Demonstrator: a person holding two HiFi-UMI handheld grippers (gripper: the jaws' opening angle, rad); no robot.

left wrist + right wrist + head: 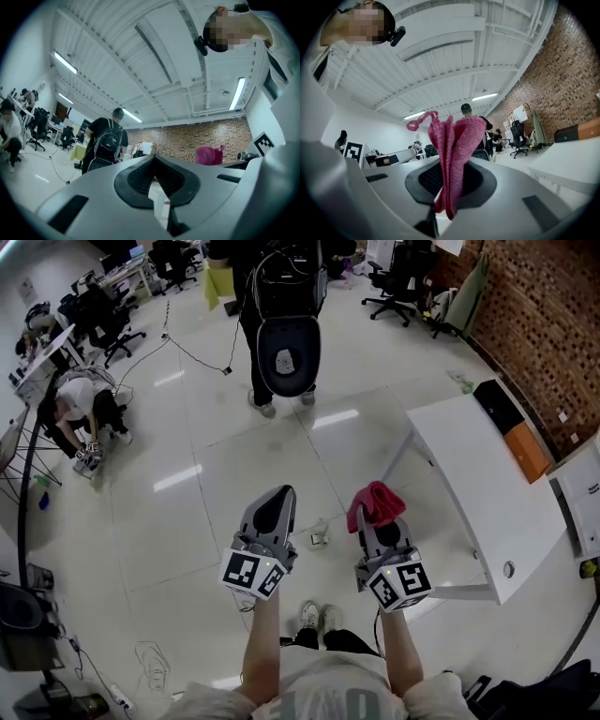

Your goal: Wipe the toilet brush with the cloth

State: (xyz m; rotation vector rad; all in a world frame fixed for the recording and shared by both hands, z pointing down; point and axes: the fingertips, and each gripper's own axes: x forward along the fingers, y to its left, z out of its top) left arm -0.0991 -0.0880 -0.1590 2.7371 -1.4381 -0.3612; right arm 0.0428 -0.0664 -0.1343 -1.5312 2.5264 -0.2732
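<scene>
Right gripper (379, 523) is clamping the pink cloth (376, 502), bunching at 12 o'clock. Left gripper (278, 498) is sitting closed, empty. Floor item (319, 536) at its 3 o'clock: unidentifiable.

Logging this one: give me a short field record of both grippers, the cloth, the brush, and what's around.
left gripper: shut, nothing between the jaws
right gripper: shut on the pink cloth
pink cloth: bunched, sticking out from the jaws
toilet brush: not seen in any view
white table: on the person's right, apart from both grippers
person with backpack: standing ahead on the tiled floor
wiping: not yet begun
</scene>
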